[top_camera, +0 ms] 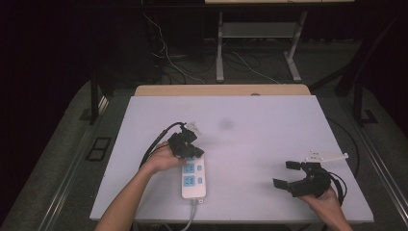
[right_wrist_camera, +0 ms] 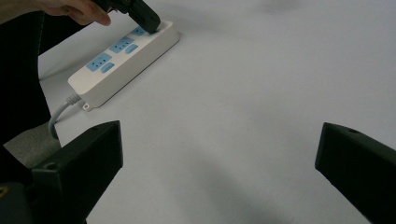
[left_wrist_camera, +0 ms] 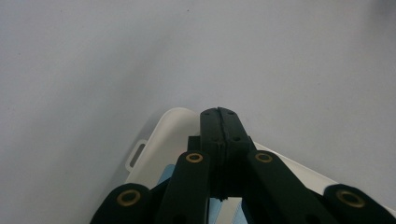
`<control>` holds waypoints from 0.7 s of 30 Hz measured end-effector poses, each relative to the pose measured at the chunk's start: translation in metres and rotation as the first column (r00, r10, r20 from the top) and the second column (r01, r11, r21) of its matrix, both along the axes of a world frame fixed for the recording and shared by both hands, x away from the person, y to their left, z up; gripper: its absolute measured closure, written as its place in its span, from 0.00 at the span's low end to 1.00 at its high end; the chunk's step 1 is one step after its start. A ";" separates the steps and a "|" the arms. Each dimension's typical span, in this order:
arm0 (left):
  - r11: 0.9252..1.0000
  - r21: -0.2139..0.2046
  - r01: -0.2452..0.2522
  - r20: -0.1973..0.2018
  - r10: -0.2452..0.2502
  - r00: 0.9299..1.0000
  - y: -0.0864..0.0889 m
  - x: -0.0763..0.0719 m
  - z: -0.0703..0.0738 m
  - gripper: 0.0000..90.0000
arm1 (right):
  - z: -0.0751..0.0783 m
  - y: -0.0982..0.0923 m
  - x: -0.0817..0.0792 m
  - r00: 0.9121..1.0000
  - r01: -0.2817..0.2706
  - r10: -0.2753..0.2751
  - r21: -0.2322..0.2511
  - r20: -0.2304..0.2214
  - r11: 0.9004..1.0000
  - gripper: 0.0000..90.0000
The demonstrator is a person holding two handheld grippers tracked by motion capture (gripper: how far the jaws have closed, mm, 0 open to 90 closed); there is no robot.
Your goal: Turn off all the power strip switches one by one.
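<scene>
Pressing down on the far end of the power strip is what the left gripper looks to be doing right now. In the left gripper view its jaws are clenched flat together with nothing between them, and the closed tip sits right over the white end of the strip, with blue socket faces peeking out just under the jaws. My guess is it's poking a switch or button at that end, but I can't tell if it's actually touching or just above. The right gripper view backs this up: the black tip comes down on the strip's far end, past the blue sockets.

Next move, I'd say, is either a firm little push straight down or lifting clear. The strip isn't held down by anything else, so a sideways nudge would slide it.

Over to the right, well apart from the strip, the right gripper hovers low over the white table with its jaws spread wide and empty.

No containers here, unless you count the sockets, and all of them that I can see are empty, no plugs in.
</scene>
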State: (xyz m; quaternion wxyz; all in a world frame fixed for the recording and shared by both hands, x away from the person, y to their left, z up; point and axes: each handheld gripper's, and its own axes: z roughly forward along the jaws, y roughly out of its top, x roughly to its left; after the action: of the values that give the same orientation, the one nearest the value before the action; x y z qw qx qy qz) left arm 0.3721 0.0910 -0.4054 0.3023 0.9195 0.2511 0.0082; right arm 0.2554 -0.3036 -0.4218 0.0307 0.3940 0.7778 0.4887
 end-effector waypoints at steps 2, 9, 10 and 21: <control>1.000 -0.002 -0.005 -0.004 0.005 1.000 0.001 0.001 0.000 0.99 | 0.000 0.000 0.000 1.000 0.000 0.000 0.000 0.002 1.000 0.01; 1.000 -0.012 -0.015 -0.023 0.015 1.000 0.003 0.003 -0.001 0.99 | 0.000 0.000 0.000 1.000 0.000 0.000 -0.001 0.004 1.000 0.01; 1.000 -0.013 -0.016 -0.025 0.016 1.000 0.003 0.003 -0.001 0.99 | 0.000 0.000 0.000 1.000 0.000 0.000 -0.001 0.004 1.000 0.01; 1.000 -0.015 -0.022 -0.045 0.022 0.999 0.004 0.004 -0.001 1.00 | 0.001 0.000 -0.001 1.000 0.001 -0.001 0.001 0.008 1.000 0.01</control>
State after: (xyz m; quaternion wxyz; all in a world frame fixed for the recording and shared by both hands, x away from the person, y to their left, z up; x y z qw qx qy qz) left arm 0.3764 0.0947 -0.4063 0.3035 0.9143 0.2680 -0.0110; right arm 0.2541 -0.3033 -0.4212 0.0338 0.3926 0.7773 0.4904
